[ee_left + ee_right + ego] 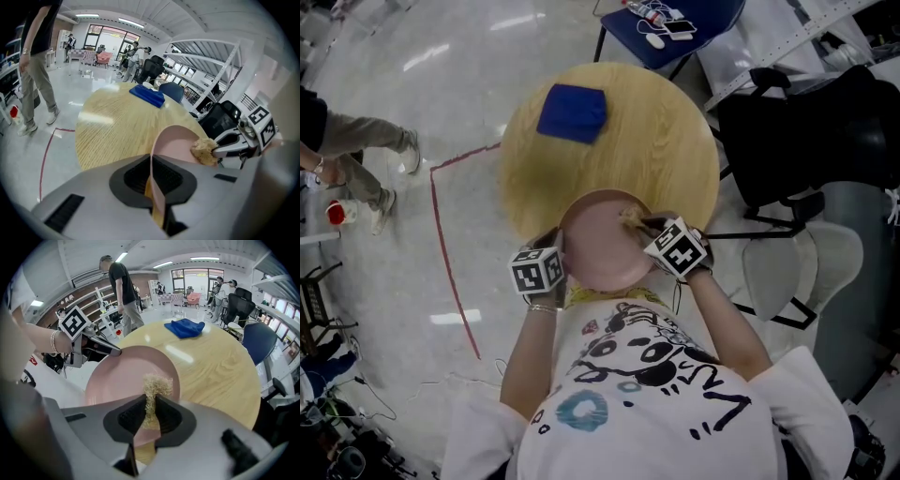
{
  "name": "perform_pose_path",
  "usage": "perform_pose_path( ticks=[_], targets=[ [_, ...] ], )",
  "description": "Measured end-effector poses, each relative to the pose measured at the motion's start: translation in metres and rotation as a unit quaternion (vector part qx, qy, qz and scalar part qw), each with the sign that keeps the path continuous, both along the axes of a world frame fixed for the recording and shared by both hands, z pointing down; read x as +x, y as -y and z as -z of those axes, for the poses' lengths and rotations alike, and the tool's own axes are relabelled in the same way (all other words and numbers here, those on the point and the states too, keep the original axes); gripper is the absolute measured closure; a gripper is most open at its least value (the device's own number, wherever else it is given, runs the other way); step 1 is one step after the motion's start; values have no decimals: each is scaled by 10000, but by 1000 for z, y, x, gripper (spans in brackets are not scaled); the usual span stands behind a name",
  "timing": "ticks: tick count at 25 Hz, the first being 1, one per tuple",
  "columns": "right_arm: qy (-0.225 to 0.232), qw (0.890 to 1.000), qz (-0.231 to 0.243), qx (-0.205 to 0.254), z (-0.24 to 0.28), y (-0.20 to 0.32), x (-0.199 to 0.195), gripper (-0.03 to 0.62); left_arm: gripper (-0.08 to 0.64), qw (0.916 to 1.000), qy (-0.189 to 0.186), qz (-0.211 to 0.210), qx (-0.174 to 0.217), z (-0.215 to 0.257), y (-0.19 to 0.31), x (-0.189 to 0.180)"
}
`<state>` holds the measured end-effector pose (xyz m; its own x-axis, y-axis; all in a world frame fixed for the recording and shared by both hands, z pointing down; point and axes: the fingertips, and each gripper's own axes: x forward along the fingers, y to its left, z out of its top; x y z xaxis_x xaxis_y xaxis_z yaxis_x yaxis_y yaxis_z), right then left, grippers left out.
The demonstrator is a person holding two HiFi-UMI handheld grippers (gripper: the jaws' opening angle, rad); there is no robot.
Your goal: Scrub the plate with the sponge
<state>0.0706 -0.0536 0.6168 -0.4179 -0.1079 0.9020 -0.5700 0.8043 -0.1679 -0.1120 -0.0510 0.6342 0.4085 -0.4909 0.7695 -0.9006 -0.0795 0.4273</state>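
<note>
Closest in, the left gripper (562,260) has its fingers (165,177) pressed onto the near rim of the pink plate (602,246), and the rim runs edge-on between them in the left gripper view. The right gripper (637,224) comes in from the other side. Its fingers (168,414) are pinching a tan, fibrous sponge (153,389), and a ragged tuft of it sticks out past the tips.

The sponge sits over the right part of the plate's inner face and seems to be touching it, though the contact itself is not clear in any view. The plate lies at the near edge of the round wooden bench (666,150) and hangs out past it towards the person. It looks tilted, and whether its far rim rests on the wood cannot be told.

Further across the bench, well apart from the plate, lies a folded blue cloth (573,112). Beyond the bench stands a blue chair (699,13), and a person (119,283) in a dark top stands on the shiny floor (412,122).
</note>
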Motion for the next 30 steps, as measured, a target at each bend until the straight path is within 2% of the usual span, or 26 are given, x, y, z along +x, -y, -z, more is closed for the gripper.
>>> perform_pose_path(
  ticks=[7,14,21,26,30],
  targets=[
    [51,9994,182,-305,-1,-29,4,525,535,9991,-204,378,7,-1,12,3],
    [288,9957,514,-716,-1,-65,-16,525,534,9974,-379,619,-23,-1,17,3],
    [573,9865,948,-1207,-1,-88,-49,525,532,9970,-428,639,-30,-3,20,5],
    [746,9801,1278,-1324,-2,-95,-85,525,533,9974,-442,562,-63,-3,20,6],
    [867,9794,1303,-1277,-3,-86,-108,525,534,9981,-478,377,-127,-3,20,6]
  ],
)
